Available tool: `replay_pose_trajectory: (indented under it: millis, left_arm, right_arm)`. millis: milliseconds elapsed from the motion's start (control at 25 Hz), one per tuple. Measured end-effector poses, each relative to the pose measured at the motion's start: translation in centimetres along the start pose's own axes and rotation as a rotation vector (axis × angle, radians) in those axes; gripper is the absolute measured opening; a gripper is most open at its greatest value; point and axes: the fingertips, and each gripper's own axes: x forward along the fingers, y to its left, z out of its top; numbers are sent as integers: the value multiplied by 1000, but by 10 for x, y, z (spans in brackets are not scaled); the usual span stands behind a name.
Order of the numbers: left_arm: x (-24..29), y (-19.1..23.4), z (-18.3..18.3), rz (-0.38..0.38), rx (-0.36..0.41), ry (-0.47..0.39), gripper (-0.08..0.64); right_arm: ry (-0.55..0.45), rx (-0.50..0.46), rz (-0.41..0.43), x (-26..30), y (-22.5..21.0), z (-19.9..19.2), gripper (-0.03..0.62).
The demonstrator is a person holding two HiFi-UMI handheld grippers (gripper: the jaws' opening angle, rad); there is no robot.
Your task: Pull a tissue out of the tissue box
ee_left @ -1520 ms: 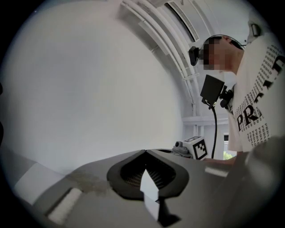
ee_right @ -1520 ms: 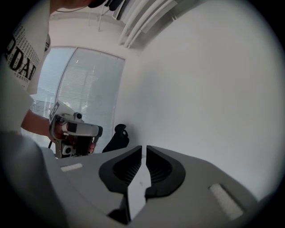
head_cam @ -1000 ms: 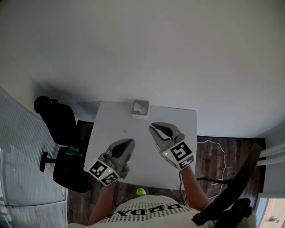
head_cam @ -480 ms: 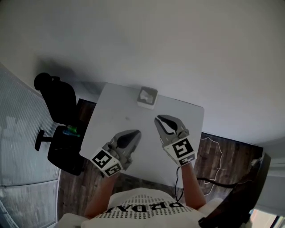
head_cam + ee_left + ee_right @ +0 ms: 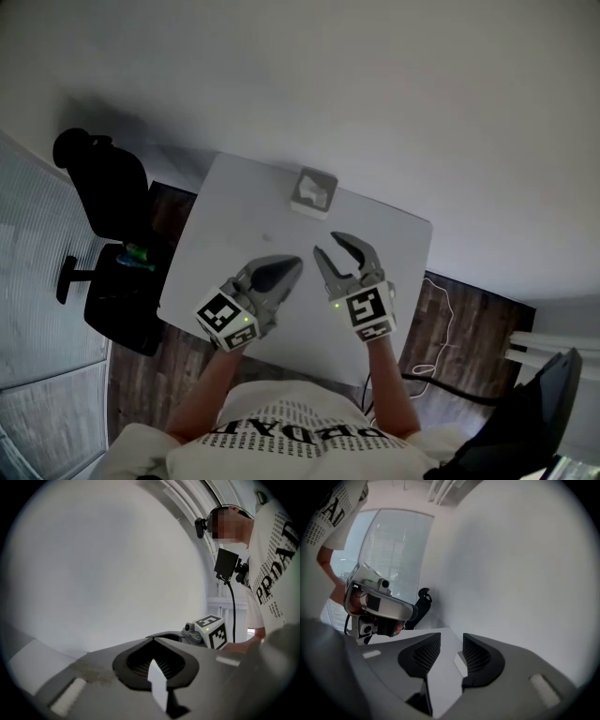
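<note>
tissue box (image 5: 315, 191): far edge of bench (image 5: 234, 216), untouched
right hand-held gripper (image 5: 327, 244): jaws just spread, nothing between
left hand-held gripper (image 5: 296, 263): pressed together, empty
remaining: reach, pinch, pull

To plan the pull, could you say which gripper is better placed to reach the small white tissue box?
Probably the right gripper: its jaws have just been opening, nothing between them, aimed at the small white tissue box; the left gripper is shut.
</note>
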Motion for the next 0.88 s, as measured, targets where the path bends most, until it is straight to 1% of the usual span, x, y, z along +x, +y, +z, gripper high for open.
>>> replay_pose_trajectory:
  millis: [160, 320, 440, 640, 800, 880]
  left_arm:
    - [5, 22, -11, 0, 16, 22, -9]
    - [10, 40, -23, 13, -13, 39, -9]
    - [15, 54, -29, 13, -25, 38, -9]
    - [21, 79, -38, 34, -46, 32, -9]
    - [29, 103, -52, 53, -59, 45, -9]
    - [34, 115, -59, 69, -78, 52, -9]
  right_arm:
    - [15, 0, 3, 24, 0, -7, 146]
    - [58, -10, 20, 45, -3, -16, 146]
    - [72, 1, 36, 60, -5, -25, 146]
    - [98, 10, 49, 85, -12, -39, 153]
    - [113, 19, 52, 106, -21, -51, 161]
    - [124, 30, 56, 117, -26, -60, 161]
